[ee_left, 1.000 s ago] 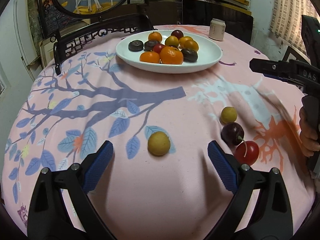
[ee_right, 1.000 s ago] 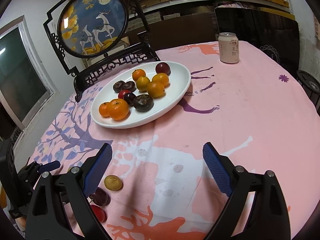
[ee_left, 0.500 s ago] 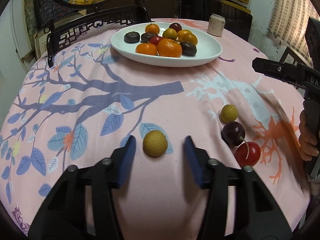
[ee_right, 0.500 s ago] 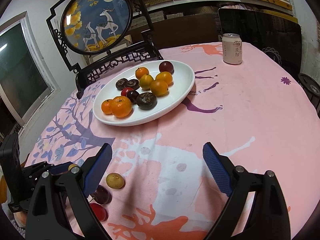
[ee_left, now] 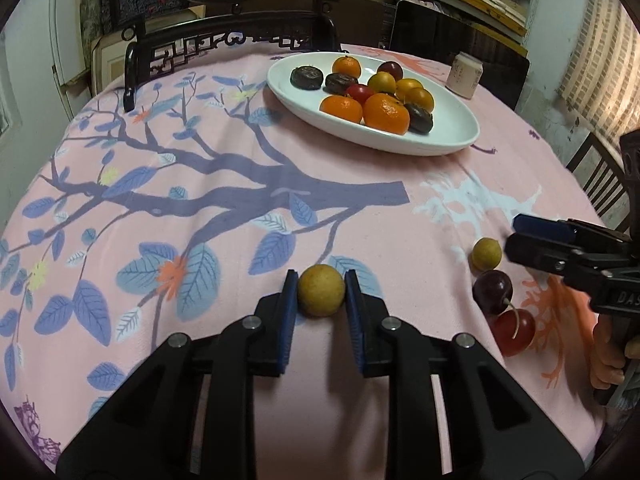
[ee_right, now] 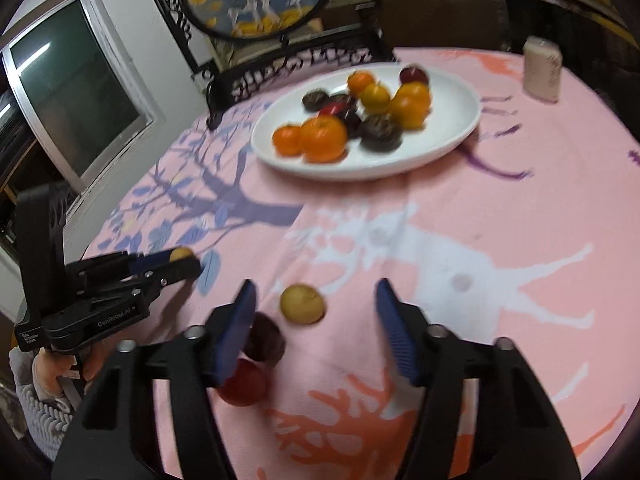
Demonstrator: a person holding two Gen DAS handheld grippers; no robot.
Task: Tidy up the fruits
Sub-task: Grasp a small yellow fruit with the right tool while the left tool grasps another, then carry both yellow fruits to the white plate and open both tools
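Two blue ribbed pads of our left gripper (ee_left: 321, 295) clamp a round, matte yellow fruit (ee_left: 321, 295) on the pink printed tablecloth (ee_left: 200, 200), the jaws having just closed. Beyond it a glossy white oval plate (ee_left: 452, 136) holds oranges and dark fruits.

From the right wrist, blurred, our right gripper (ee_right: 316, 330) has been closing, its jaws apart around a smaller yellow fruit (ee_right: 302, 304) that neither pad touches. A dark plum (ee_right: 266, 343) and a red fruit (ee_right: 244, 386) sit partly hidden behind the left pad.
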